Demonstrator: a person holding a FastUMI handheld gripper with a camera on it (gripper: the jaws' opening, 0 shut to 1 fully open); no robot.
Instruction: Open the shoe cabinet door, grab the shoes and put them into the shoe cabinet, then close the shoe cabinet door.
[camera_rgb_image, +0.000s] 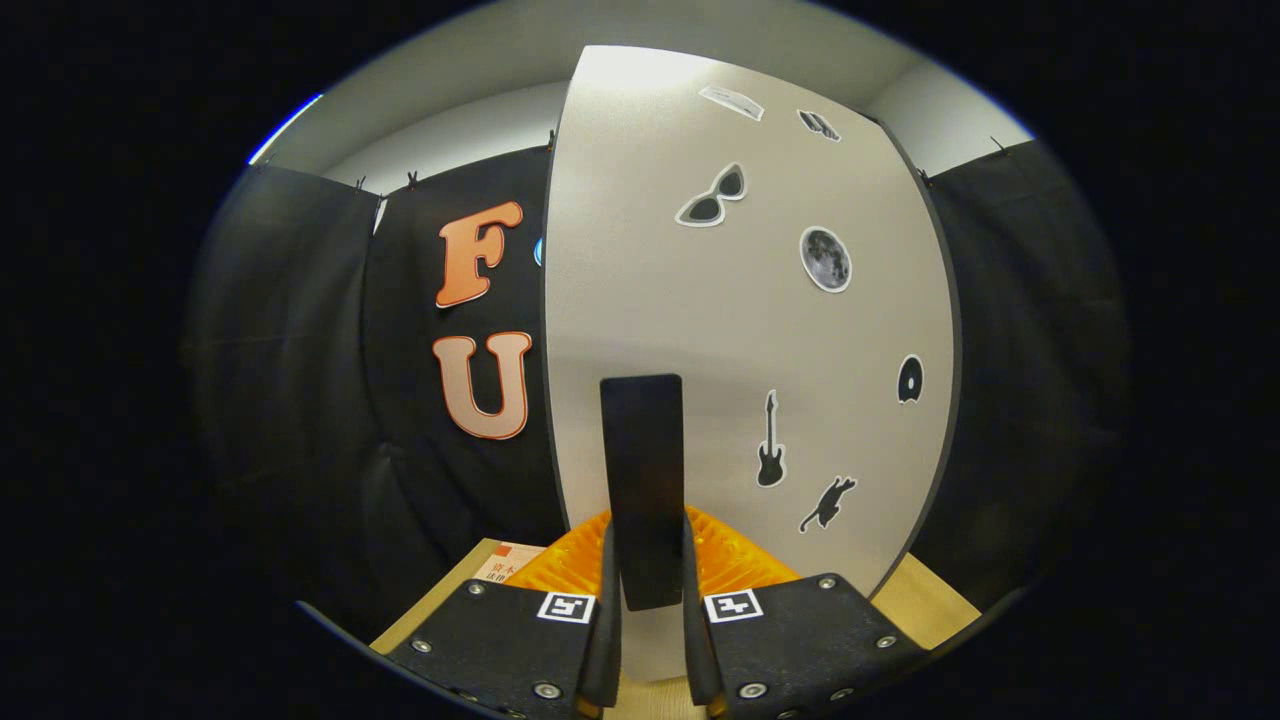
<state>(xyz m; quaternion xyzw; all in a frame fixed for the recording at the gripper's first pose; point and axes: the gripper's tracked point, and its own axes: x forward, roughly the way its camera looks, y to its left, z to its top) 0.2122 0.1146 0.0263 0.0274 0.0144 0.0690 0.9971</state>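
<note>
Gripping the tall black rectangular handle (642, 490) of the pale grey shoe cabinet door (740, 330), the gripper (645, 600) has its two fingers drawn in narrow, one on each side of the handle's lower end and apparently pressing on it. That hold suits swinging the door on its hinge; whether this is the opening pull or the closing push cannot be told from here, and no shoes are in sight to settle it. The door fills the centre and right of the frame, running from the fingers up to the top, and carries black-and-white stickers: a pair of sunglasses (712, 197) toward the upper middle, a round moon (825, 259) to its right, a guitar (769, 441) and a cat (827, 503) lower down. Black cloth (300, 330) walls the booth on the left and right, under a pale ceiling (520, 60). At the lower left and right a light wooden surface (935, 605) shows beside the fingers.
</note>
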